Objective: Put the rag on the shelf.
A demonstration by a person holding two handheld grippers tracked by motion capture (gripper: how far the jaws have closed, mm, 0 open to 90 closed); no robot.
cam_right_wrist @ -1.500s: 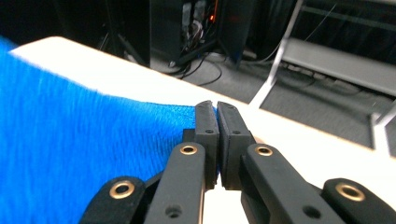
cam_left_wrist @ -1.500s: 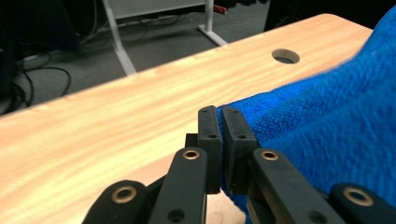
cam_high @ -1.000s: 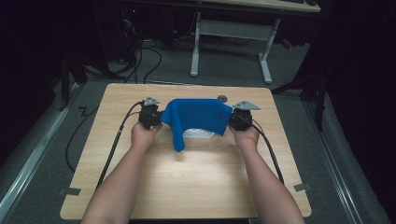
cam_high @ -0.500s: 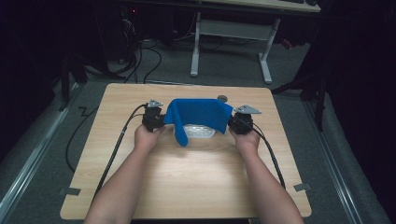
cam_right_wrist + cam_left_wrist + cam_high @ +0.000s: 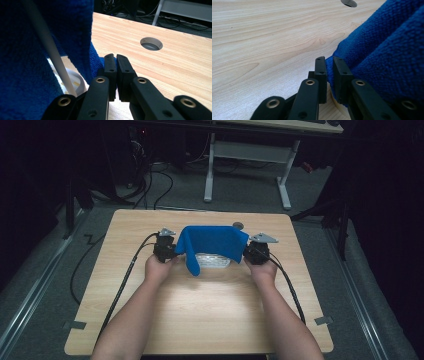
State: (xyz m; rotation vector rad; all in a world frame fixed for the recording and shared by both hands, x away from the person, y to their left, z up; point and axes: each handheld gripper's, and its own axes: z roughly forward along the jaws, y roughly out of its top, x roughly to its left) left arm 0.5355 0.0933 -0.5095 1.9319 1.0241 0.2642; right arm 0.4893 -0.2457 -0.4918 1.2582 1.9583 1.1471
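Note:
A blue cloth is stretched between my two grippers above the table, and one corner hangs down in front at the left. My left gripper holds its left edge. In the left gripper view the jaws have just been opening a little, with the cloth edge still pinched at their tips. My right gripper is shut on the right edge, and a thin fold of cloth sits between the near-closed jaws. A white round-rimmed object lies on the table under the cloth, mostly hidden.
The light wooden table has a round cable hole just behind the cloth. A black cable trails from each gripper toward the front edge. A thin white rod slants across the cloth in the right gripper view.
Both hands have stayed nearly in place. The cloth's front edge has risen slightly, so a bit more of the white object under it shows.

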